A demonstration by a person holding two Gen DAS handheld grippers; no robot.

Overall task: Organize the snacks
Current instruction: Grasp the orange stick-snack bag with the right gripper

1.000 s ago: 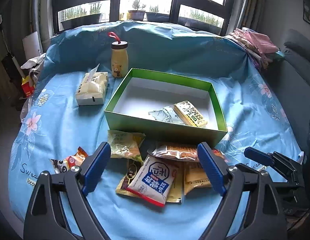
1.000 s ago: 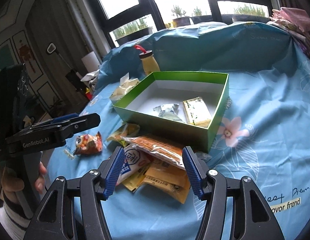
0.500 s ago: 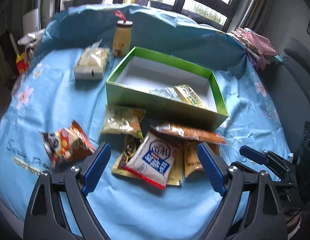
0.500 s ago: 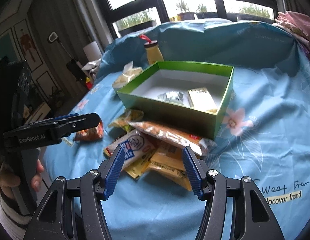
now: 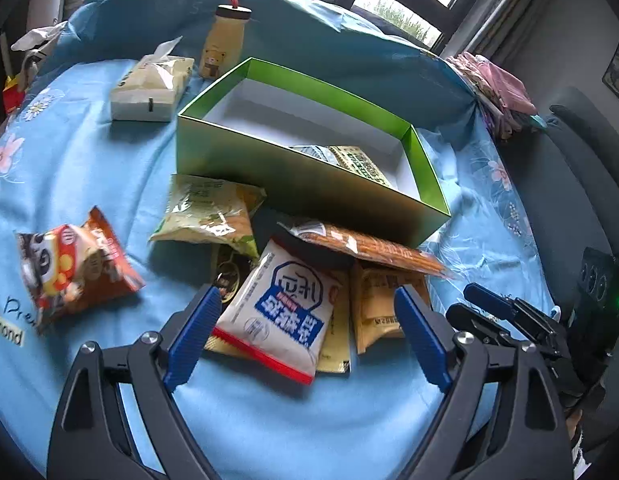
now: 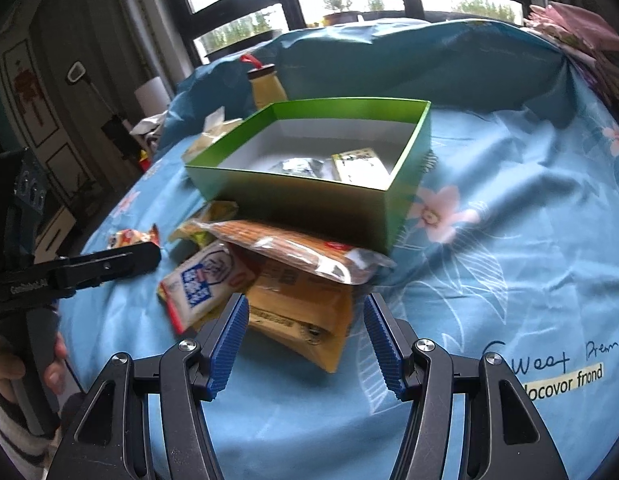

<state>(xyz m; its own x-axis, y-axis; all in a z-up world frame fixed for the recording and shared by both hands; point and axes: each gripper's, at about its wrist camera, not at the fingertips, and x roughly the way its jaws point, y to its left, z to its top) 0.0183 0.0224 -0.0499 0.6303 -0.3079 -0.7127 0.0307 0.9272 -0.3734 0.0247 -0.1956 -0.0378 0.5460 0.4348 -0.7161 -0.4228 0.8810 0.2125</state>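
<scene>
Left wrist view: the left gripper [image 5: 307, 334] stands wide open, jaws parted with nothing pressed between them, pitched down toward the blue cloth [image 5: 89, 168]. It holds nothing. Between and just ahead of its fingers lies the white-and-blue pack [image 5: 281, 312], long axis running away from the gripper and slightly to the right, its red-edged end nearest the tool. Under it on the right are yellow packs [image 5: 383, 300]. The long orange pack [image 5: 373, 248] lies crosswise beyond, one end toward the green box [image 5: 293, 172]. A green-yellow bag [image 5: 209, 212] sits ahead left, and a red bag [image 5: 73, 268] lies well off to the left. Inside the box, at its right end, two packs [image 5: 357, 160] lie flat. Beyond the box stand a tissue pack [image 5: 153, 84] and a bottle [image 5: 223, 42].

Right wrist view: the right gripper [image 6: 305, 340] is about half open and empty, also angled downward, its pads clear of everything. A yellow pack [image 6: 305, 312] lies between and just ahead of its fingers, a corner pointing back at the tool. The long orange pack [image 6: 293, 248] lies across above it, against the box's [image 6: 405, 184] near wall. The left gripper [image 6: 105, 266] reaches in from the left edge, gripped by a hand [image 6: 53, 364].
</scene>
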